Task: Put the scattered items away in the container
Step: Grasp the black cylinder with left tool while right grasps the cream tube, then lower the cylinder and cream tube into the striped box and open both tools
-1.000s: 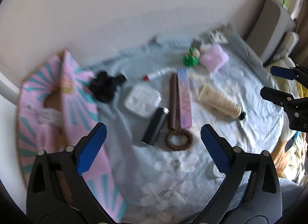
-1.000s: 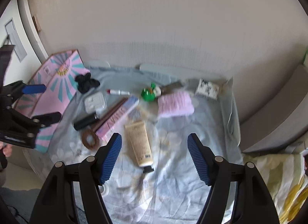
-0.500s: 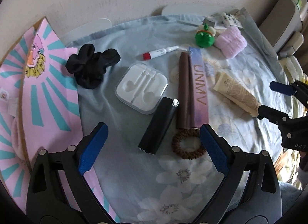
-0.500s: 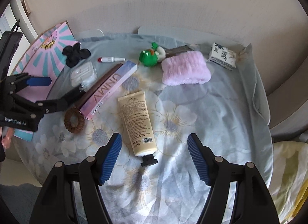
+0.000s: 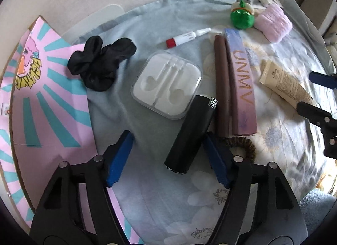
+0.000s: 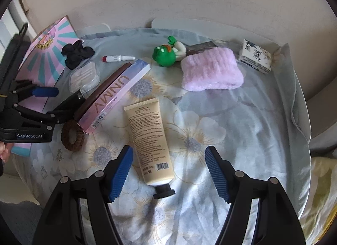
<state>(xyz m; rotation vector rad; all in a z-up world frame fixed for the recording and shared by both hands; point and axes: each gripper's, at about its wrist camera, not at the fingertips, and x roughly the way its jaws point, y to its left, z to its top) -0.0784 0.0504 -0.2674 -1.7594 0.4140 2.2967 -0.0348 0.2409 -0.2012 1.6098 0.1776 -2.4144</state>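
Your L gripper [image 5: 168, 160] is spread wide around the black tube [image 5: 190, 134] beside the earbud case [image 5: 166, 83]. Centre it before closing; right pad possibly touching already. R gripper [image 6: 168, 173] also spread, over the cream tube [image 6: 150, 141].

Black tube [image 5: 190, 132], cream tube [image 6: 150, 139], pink carton [image 5: 242, 80], earbud case [image 5: 166, 83] lying flat on cloth beside pink box [image 5: 42, 101].
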